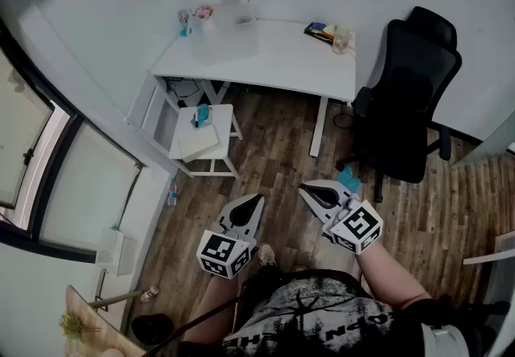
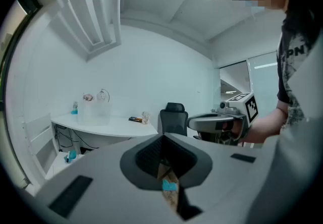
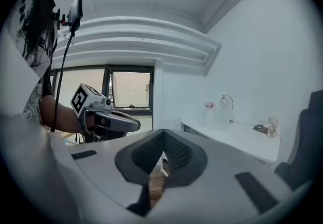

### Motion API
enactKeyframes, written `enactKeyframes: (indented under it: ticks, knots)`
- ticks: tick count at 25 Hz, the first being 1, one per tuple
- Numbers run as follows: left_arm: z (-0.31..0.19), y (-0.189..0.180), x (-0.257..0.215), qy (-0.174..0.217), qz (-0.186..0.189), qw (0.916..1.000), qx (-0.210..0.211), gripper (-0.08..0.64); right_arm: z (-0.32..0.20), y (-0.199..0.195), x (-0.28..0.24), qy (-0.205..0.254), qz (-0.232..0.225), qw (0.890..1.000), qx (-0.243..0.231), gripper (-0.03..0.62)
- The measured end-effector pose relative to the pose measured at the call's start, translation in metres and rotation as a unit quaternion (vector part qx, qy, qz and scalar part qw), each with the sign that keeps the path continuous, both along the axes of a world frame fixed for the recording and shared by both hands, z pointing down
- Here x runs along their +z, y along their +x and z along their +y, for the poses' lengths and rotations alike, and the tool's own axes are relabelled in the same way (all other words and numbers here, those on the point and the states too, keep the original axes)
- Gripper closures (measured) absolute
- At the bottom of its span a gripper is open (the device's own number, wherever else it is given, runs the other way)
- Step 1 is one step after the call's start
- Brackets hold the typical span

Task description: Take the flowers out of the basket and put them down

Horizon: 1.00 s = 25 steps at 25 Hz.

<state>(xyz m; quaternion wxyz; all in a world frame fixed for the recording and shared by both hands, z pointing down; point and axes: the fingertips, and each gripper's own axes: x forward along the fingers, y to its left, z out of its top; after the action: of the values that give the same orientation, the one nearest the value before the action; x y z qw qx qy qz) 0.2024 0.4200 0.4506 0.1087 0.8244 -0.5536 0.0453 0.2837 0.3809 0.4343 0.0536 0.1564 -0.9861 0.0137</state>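
1. I hold both grippers in front of my body, above the wooden floor (image 1: 273,146) and well apart from the white desk (image 1: 290,54).
2. The left gripper (image 1: 254,201) is clenched: its jaws meet at the tip and nothing is between them.
3. The right gripper (image 1: 307,188) is clenched too, and also empty. It is near the left one and does not touch it.
4. The basket (image 1: 229,35), a translucent one, stands on the far left part of the desk, close to the wall.
5. The flowers (image 1: 203,11) appear as a small pink spot at the left edge of the basket. They are too small for me to tell if they are inside it or just beside it.
6. A black office chair (image 1: 410,98) stands to the right of the desk, and a small white side table (image 1: 211,150) stands in front of its left end.
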Motion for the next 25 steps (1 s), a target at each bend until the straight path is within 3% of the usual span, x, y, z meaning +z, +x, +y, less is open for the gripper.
enactKeyframes:
  ticks: [12,19,25]
  knots:
    - [0.009,0.013,-0.005,0.002,-0.007,1.0,0.004,0.546,0.01,0.004,-0.003,-0.006,-0.012,1.0,-0.003,0.577]
    - [0.01,0.018,-0.003,0.0,-0.015,0.9999,0.002,0.546,0.009,0.008,-0.007,-0.058,-0.05,0.997,-0.011,0.577]
    - [0.008,0.025,-0.001,0.0,-0.014,0.9999,0.004,0.546,0.006,0.013,-0.005,-0.053,-0.045,0.998,-0.007,0.577]
